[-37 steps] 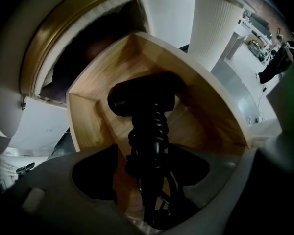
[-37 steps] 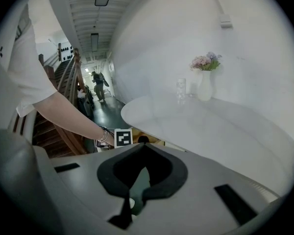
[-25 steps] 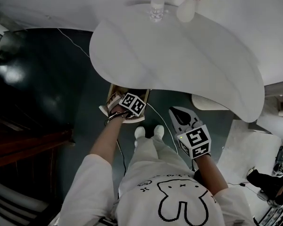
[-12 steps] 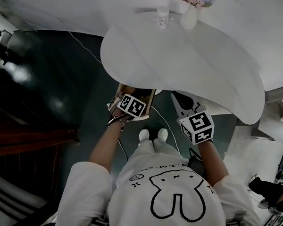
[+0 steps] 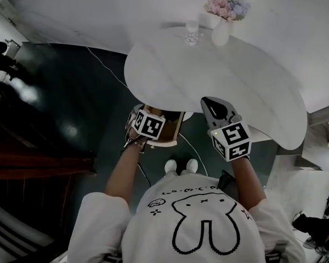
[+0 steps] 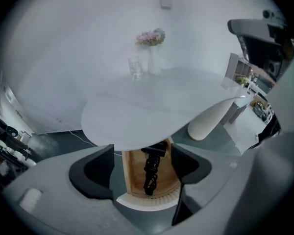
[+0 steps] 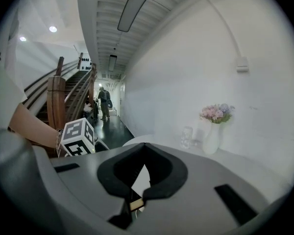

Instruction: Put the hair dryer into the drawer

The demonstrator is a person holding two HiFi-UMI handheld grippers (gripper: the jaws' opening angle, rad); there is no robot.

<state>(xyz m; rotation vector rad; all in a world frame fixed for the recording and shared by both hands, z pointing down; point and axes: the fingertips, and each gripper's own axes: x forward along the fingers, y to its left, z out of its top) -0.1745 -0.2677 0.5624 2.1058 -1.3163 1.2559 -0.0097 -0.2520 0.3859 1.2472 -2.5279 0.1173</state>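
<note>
Frames with wide-open left claw (image 6: 142, 155) the hair dryer (image 6: 151, 169) lying in the drawer (image 6: 131, 168) beneath the tabletop (image 6: 152, 106). Holds right claw (image 7: 144, 147) pinched together, empty.

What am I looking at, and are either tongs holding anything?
No robot arm here: a person holds a gripper in each hand. One picture comes from a camera on the person's head, looking down; the other two ride on the grippers. The left gripper has its tongs apart, empty, aimed at an open wooden drawer under the white table, with the hair dryer lying inside. The right gripper has its tongs together, holding nothing. On the table: a vase of flowers and a glass.
</note>
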